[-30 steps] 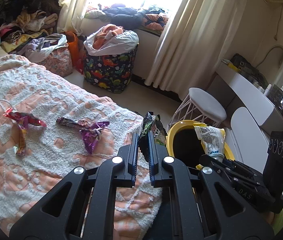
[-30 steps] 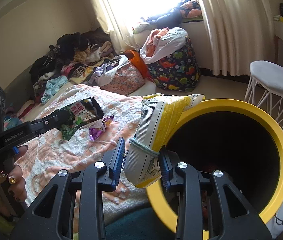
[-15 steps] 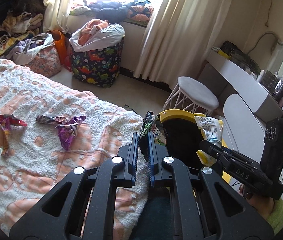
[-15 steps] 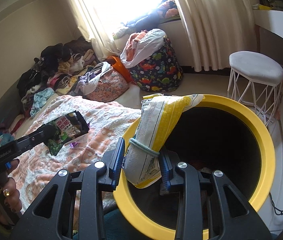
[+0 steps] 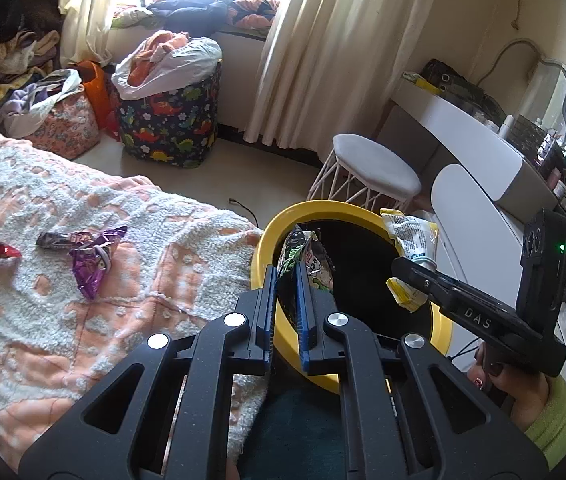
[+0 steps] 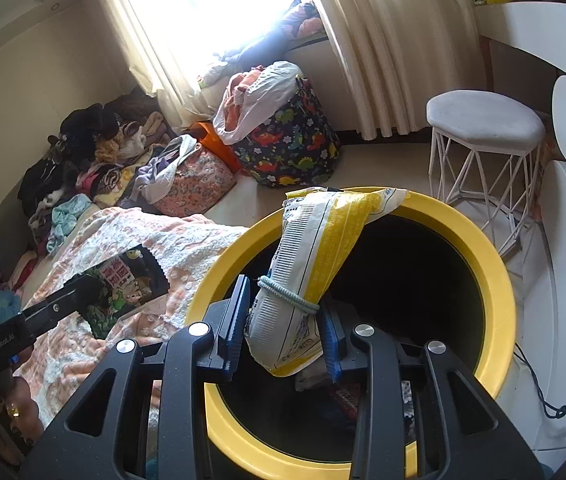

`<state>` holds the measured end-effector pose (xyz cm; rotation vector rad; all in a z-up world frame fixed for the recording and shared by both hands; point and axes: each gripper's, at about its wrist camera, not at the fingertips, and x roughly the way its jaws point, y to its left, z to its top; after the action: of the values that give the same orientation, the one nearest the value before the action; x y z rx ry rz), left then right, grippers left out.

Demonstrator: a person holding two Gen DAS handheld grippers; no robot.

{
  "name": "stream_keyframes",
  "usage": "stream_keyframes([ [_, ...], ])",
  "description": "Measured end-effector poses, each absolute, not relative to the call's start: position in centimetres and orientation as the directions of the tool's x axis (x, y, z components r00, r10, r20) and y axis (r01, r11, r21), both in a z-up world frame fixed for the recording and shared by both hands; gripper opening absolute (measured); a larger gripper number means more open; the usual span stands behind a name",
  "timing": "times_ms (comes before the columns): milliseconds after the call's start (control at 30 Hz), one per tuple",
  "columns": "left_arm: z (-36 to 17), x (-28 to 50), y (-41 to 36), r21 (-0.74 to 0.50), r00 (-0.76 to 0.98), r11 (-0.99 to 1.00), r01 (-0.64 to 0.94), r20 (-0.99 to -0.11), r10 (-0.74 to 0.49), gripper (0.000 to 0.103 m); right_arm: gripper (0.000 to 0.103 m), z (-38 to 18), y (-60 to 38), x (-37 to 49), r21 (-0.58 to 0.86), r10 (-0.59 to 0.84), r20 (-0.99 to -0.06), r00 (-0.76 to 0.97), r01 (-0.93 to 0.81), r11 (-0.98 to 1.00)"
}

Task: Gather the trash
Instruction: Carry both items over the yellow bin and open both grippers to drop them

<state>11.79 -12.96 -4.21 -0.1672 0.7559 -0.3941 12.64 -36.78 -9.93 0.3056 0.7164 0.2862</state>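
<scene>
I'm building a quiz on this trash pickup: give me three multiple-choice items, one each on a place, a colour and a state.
1. Where does the purple foil wrapper lie? A on the stool; B on the peach-and-white blanket; C in the bin.
2. What colour is the round trash bin's rim? A yellow; B red; C white.
3. The right gripper is: A open and empty; B shut on the yellow-and-white snack bag; C out of view.

B: it rests on the bed cover. A: a yellow ring. B: pads press the bag.
</scene>
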Motion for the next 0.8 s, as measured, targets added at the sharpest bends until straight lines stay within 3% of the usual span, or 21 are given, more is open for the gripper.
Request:
stream_keyframes([
  [800,-6.1,13.6,-17.9,-0.24,0.59,0.893,0.381,-0.68,-0.435,0.005,0.031,-10.1,-40.3,12.1,0.351,0.283,-0.611,0.74,-0.067,0.934],
])
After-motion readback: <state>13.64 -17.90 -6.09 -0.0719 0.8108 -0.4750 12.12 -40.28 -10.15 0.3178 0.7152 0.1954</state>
